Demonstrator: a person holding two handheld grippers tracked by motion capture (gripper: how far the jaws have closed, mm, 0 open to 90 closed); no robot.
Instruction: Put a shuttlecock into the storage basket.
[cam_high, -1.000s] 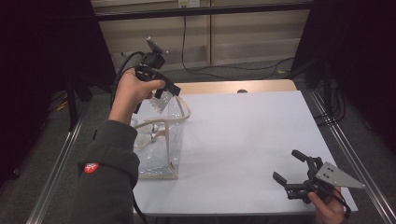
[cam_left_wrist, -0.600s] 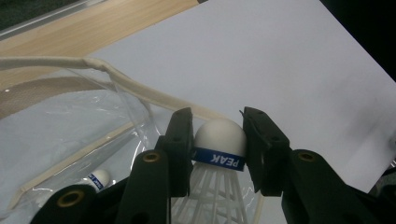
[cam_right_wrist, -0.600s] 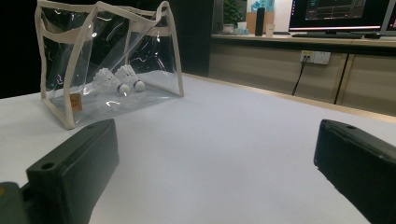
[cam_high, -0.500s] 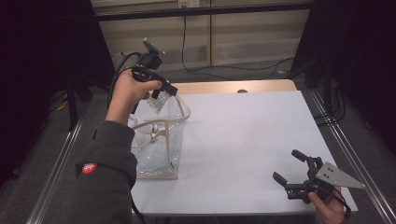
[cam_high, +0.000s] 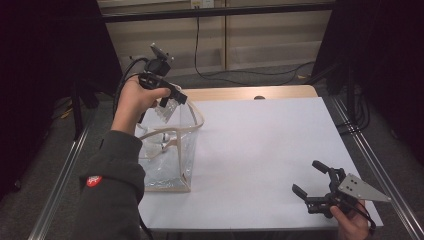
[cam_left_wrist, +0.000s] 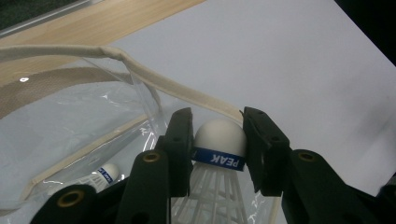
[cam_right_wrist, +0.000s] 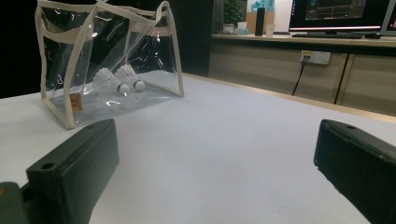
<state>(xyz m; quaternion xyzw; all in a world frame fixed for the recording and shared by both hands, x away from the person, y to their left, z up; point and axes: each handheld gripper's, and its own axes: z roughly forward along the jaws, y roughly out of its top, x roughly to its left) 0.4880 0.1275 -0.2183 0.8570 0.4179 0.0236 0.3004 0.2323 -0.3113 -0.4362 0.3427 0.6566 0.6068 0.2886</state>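
**Shuttlecock pinched above the clear bag**

So the left gripper (cam_high: 172, 102) is up over the far end of the clear bag (cam_high: 170, 160), and its jaws are clamped on a white shuttlecock (cam_left_wrist: 219, 140). In the left gripper view you can see both black jaws squeezing the rounded cork head from either side, right at the blue band that reads PEAK, with the plastic skirt hanging down toward the camera. The bag's cream trim and open top sit just behind and below it.

The bag stands upright on the left side of the white table (cam_high: 260, 150). From the right gripper view, two more shuttlecocks (cam_right_wrist: 116, 79) lie on the bag's floor, touching or nearly so; hard to tell which through the shiny plastic.

The right gripper (cam_high: 312, 187) rests low at the near right corner of the table, well apart from the bag. Its jaws stand wide apart with nothing between them, just bare tabletop, pointing across toward the bag.
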